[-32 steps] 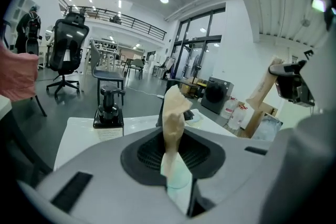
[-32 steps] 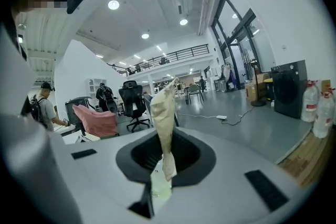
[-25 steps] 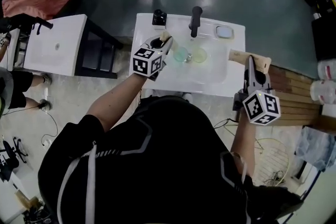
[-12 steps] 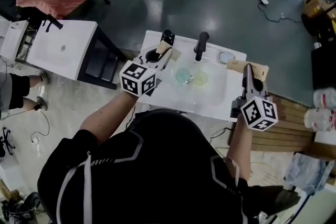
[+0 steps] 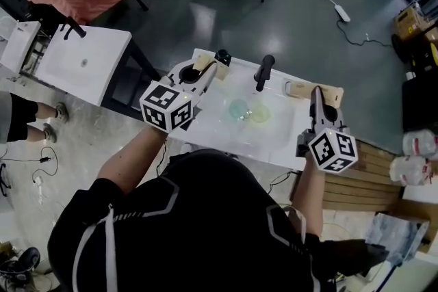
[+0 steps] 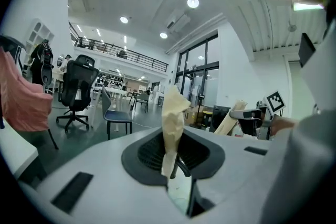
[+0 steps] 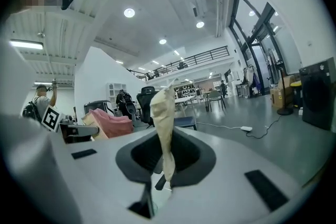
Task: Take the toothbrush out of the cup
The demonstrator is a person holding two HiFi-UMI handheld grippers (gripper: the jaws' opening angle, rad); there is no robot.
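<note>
The left gripper [image 5: 204, 67] has its taped tips pinched together. In the left gripper view I see nothing between them. The bare left arm reaches forward and holds it about flat over the back left corner of the white sink [image 5: 274, 141].

Down in the bowl a blue-green cup [image 5: 239, 109] and a yellow-green cup [image 5: 260, 113] sit side by side, just in front of the black tap [image 5: 263, 72]. I cannot spot the toothbrush in any view.

The right gripper [image 5: 317, 96] is pinched tight too and holds nothing. It sticks out about flat by the sink's right side.

Only the head view shows the sink, the tap and the cups. The gripper views look out across the room instead, at an office chair [image 6: 77, 89] and a pink cloth [image 7: 107, 124]. Each one also sees the other gripper.
</note>
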